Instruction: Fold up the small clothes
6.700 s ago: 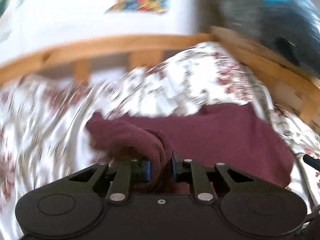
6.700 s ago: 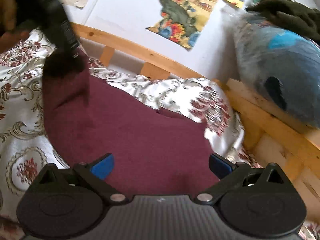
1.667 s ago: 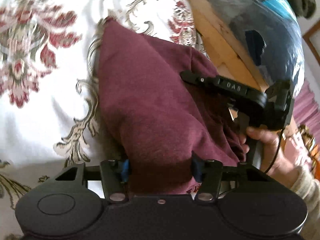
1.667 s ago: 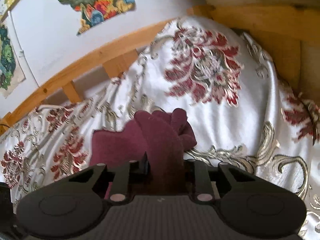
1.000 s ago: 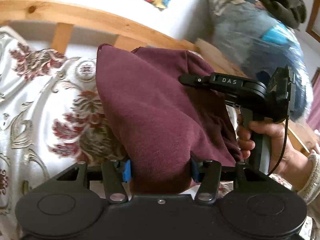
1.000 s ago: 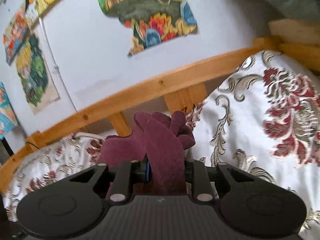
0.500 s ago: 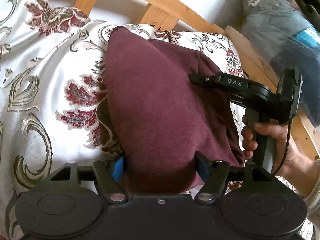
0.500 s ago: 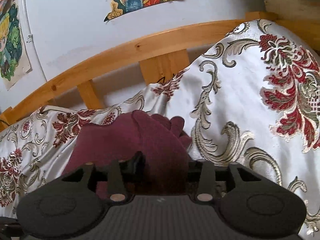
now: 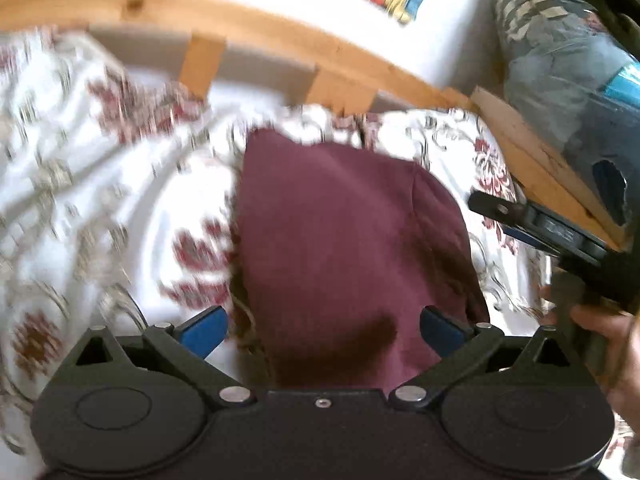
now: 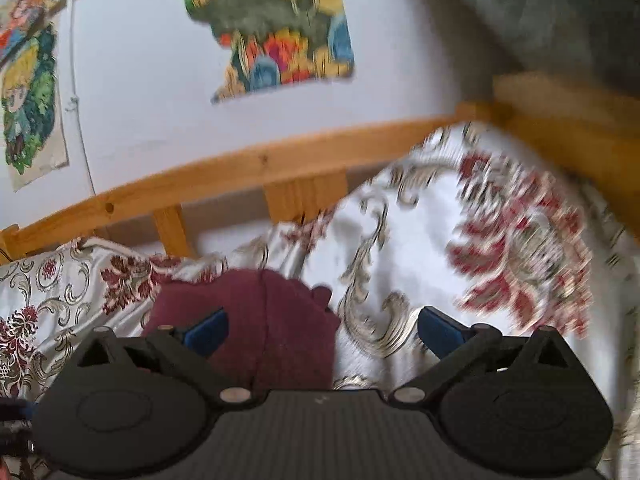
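Maroon garment (image 9: 340, 248) lies folded between the opening, spread jaws of the left gripper (image 9: 322, 326), untouched. Right gripper (image 10: 322, 326), jaws likewise opening and ungripping, has it low-left. Floral bedspread (image 9: 100, 208) surrounds; wooden rail (image 9: 256, 36) beyond.

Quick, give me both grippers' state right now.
Left gripper: jaws opening, pads clear of the maroon garment.
Right gripper: jaws opening, holding nothing.
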A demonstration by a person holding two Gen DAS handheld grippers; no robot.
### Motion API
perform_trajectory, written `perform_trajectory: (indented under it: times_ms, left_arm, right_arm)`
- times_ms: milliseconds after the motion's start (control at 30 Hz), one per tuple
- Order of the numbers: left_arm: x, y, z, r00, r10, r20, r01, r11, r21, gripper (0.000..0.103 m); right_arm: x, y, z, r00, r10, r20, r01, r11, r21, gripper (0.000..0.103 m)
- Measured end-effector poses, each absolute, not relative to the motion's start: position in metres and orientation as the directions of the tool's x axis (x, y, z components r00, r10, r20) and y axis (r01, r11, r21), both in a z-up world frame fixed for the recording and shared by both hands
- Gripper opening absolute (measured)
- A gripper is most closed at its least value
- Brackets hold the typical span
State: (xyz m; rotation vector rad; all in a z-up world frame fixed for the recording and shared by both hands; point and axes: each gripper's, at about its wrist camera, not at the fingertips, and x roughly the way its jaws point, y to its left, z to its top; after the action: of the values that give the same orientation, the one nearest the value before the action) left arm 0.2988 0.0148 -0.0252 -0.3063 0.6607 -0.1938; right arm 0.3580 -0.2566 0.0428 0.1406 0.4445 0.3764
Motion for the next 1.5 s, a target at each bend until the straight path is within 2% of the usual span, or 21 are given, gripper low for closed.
perform_trajectory:
  times_ms: [200, 400, 667, 967, 1267, 1500]
  left_arm:
    - [0.272, 0.002, 0.011, 0.845, -0.183, -0.503, 0.066, 0.968, -0.241, 0.102]
    - [0.243, -0.006, 0.037, 0.846, -0.163, -0.508, 0.033, 0.966, -0.256, 0.102]
    - [0.188, -0.017, 0.063, 0.856, -0.126, -0.502, 0.029, 0.98, -0.197, 0.102]
    - [0.121, -0.027, 0.086, 0.867, -0.096, -0.489, 0.054, 0.994, -0.099, 0.102]
    - [0.064, -0.024, 0.072, 0.868, -0.045, -0.495, 0.017, 0.998, -0.061, 0.102]
    - [0.042, -0.021, 0.034, 0.873, -0.001, -0.487, -0.03, 0.998, -0.055, 0.102]
  right_arm:
    - [0.314, -0.272, 0.067, 0.882, 0.349, -0.318, -0.304, 0.935, 0.185, 0.103]
    - [0.271, -0.275, 0.083, 0.895, 0.339, -0.291, -0.305, 0.939, 0.157, 0.103]
    - [0.196, -0.276, 0.109, 0.906, 0.353, -0.234, -0.332, 0.935, 0.126, 0.103]
    - [0.115, -0.28, 0.133, 0.896, 0.382, -0.227, -0.367, 0.924, 0.107, 0.103]
    - [0.055, -0.277, 0.132, 0.902, 0.364, -0.231, -0.353, 0.932, 0.086, 0.103]
    - [0.036, -0.264, 0.098, 0.907, 0.321, -0.274, -0.322, 0.946, 0.041, 0.103]
